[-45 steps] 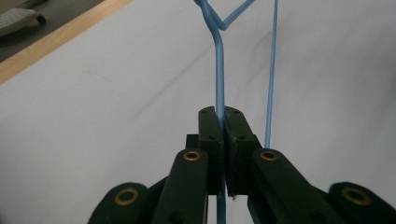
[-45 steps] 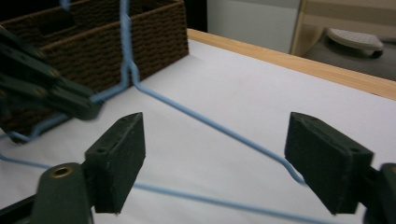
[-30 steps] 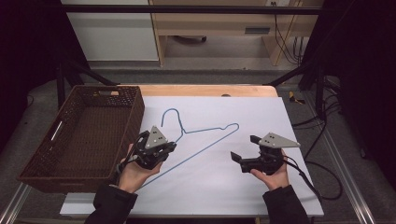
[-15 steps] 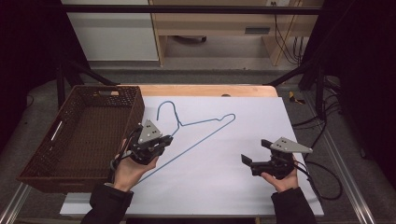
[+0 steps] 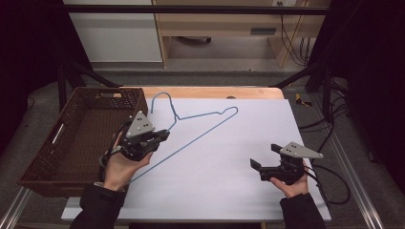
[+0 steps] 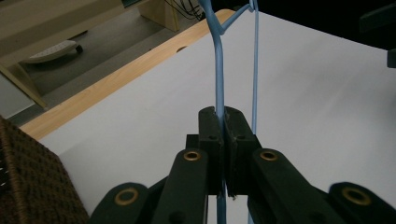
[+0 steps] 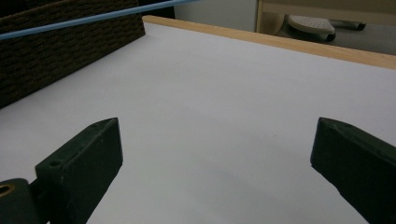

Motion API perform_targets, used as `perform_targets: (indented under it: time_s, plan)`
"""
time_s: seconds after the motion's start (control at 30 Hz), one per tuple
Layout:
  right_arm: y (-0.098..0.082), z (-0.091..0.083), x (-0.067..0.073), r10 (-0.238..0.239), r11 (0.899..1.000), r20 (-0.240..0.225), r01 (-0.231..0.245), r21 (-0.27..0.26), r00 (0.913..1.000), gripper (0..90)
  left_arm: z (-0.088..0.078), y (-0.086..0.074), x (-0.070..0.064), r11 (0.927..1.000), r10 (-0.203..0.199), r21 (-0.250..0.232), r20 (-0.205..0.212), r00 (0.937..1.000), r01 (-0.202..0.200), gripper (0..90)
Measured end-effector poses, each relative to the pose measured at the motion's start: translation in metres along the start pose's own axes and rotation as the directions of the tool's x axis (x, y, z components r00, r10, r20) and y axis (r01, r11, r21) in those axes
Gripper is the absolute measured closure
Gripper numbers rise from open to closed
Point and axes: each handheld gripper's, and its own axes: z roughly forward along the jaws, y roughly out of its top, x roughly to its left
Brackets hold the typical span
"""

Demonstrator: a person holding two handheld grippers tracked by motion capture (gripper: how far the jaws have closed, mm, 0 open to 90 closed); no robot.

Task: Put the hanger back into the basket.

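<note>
Hanger [image 5: 200, 125]: thin wire pinched by left tool [image 5: 160, 137]; rotation or slippage is risked.
Basket [image 5: 81, 138]: hook snagging on the rim is possible.
Right tool [image 5: 265, 156]: spread, nothing held.

Hanger [image 6: 218, 56] hook cut off at top edge.

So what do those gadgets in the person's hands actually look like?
Each hand carries a black tool. The left gripper and right gripper both have two blocky black fingers on arms with brass-coloured pivot rings, and a grey three-cornered plate on top dotted with small holes. A black cable trails from the right one. The person wears dark sleeves.
</note>
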Motion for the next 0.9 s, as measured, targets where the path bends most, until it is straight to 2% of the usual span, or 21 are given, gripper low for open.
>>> perform_targets:
  time_s: [0.13, 0.3, 0.33, 0.5, 0.7, 0.9]
  plan:
    - [0.000, -0.001, 0.000, 0.003, 1.000, 0.001, -0.003, -0.004, 1.0000, 2.6, -0.010, 0.005, 0.008, 0.9999, 0.015, -0.005, -0.020, 0.9997, -0.015, 87.1]
    - [0.001, -0.002, -0.001, -0.002, 1.000, 0.003, 0.002, -0.001, 1.0000, 2.4, -0.019, 0.009, 0.023, 0.9999, -0.011, -0.008, -0.040, 0.9991, 0.011, 87.1]
    - [0.001, -0.002, -0.001, 0.001, 1.000, 0.002, -0.001, -0.002, 1.0000, 2.4, -0.021, 0.010, 0.027, 1.0000, -0.002, 0.003, -0.049, 0.9988, 0.002, 87.1]
    - [0.001, -0.003, -0.001, 0.004, 1.000, 0.003, -0.004, -0.010, 1.0000, 2.4, -0.028, 0.011, 0.041, 0.9999, -0.012, 0.009, -0.065, 0.9978, 0.013, 87.1]
    - [0.001, -0.004, -0.002, 0.001, 1.000, 0.007, -0.001, -0.011, 1.0000, 2.2, -0.042, 0.011, 0.058, 0.9987, -0.047, -0.021, -0.078, 0.9959, 0.045, 87.1]
    - [0.002, -0.005, -0.003, 0.001, 1.000, 0.010, -0.001, -0.013, 0.9999, 1.8, -0.054, 0.010, 0.070, 0.9984, -0.053, -0.027, -0.109, 0.9926, 0.051, 87.1]
